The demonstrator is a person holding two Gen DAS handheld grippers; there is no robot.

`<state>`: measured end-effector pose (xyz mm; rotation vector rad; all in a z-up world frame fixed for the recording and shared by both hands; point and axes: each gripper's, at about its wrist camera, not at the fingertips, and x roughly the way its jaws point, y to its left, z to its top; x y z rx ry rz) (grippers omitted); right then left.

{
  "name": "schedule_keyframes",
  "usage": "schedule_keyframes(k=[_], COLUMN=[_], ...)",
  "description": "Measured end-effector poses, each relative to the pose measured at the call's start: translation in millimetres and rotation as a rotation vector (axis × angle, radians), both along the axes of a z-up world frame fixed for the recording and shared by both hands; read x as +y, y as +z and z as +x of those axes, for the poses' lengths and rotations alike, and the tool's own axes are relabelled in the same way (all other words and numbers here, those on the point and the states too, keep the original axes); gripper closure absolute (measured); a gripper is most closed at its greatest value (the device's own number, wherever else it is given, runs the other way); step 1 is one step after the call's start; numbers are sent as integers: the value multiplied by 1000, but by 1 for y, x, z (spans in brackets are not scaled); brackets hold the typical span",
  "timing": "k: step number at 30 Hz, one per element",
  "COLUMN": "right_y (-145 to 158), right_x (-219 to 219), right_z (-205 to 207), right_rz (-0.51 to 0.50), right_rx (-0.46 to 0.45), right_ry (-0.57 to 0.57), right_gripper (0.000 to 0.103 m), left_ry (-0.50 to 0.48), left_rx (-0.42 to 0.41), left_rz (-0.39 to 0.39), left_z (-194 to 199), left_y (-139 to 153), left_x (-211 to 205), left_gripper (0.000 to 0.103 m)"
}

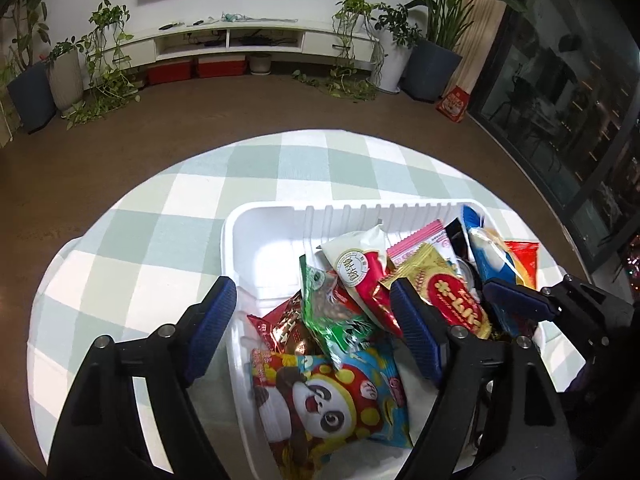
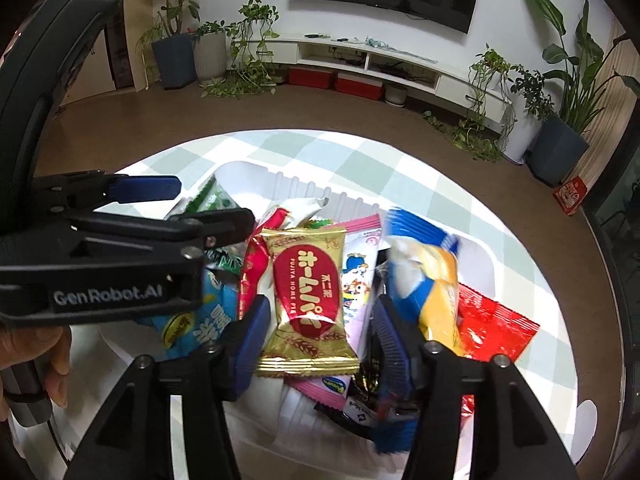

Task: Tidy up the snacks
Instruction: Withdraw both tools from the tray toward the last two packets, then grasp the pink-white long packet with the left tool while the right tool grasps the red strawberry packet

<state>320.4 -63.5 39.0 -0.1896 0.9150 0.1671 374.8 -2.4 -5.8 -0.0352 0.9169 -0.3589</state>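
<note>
A white plastic bin (image 1: 280, 210) stands on a round table with a green and white checked cloth (image 1: 160, 220). Several snack packets lie piled in the bin. My left gripper (image 1: 316, 324) hangs open over a green packet (image 1: 332, 312) and a panda packet (image 1: 328, 396), its pads touching neither. My right gripper (image 2: 320, 340) is open, and a gold packet with a red oval (image 2: 308, 300) lies loose between its pads on the pile. A blue and yellow packet (image 2: 424, 272) beside it is blurred. In the right wrist view my left gripper (image 2: 212, 206) reaches in from the left.
A red packet (image 2: 492, 328) lies at the bin's right side, a pink one (image 2: 364, 232) behind the gold one. A hand (image 2: 36, 356) holds the left gripper. Beyond the table are brown floor, potted plants (image 1: 432, 64) and a low white TV shelf (image 1: 240, 40).
</note>
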Motion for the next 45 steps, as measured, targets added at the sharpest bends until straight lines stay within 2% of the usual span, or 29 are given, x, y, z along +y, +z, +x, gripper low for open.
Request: schedule_keyframes(k=[2, 3, 9, 10, 15, 19, 21, 26, 28, 29, 32, 35, 37, 39, 45], right_y=[7, 13, 39, 40, 44, 45, 44, 34, 25, 21, 11, 4, -2, -10, -31], right_x=[-3, -6, -23, -25, -35, -35, -30, -14, -4, 1, 17, 33, 41, 50, 71], right_z=[-6, -12, -64, -72, -119, -158, -180, -224, -238, -242, -247, -248, -248, -246, -243], right_rz=[6, 20, 143, 153, 232, 300, 304, 293, 275, 264, 242, 239, 230, 205, 148], right_rx=[-15, -29, -86, -87, -75, -77, -82, -79, -55, -40, 0, 25, 43, 70, 147], right_ry=[3, 7, 128, 144, 199, 247, 299, 457, 523, 548, 628, 702, 740, 777, 841], right_gripper=[39, 34, 16, 15, 12, 7, 7, 7, 10, 14, 22, 22, 24, 31, 41], left_ry=[-7, -9, -69, -85, -138, -122, -147, -262, -350, -388, -475, -547, -594, -648, -740], left_rx=[-16, -26, -98, -108, -107, -215, -216, -130, -121, -118, -107, -91, -98, -101, -97], left_rz=[-7, -8, 5, 14, 48, 48, 74, 131, 141, 161, 222, 201, 229, 244, 259], left_z=[-8, -13, -62, -72, -124, -177, -201, -238, -252, -257, -268, -271, -273, -274, -265], left_y=[10, 15, 43, 46, 47, 47, 43, 30, 24, 21, 9, 4, 1, -1, -5], left_x=[5, 8, 30, 33, 47, 66, 69, 71, 67, 64, 58, 59, 58, 57, 56], left_gripper=[8, 7, 5, 1, 0, 0, 0, 0, 0, 0, 0, 0, 0, 0, 0])
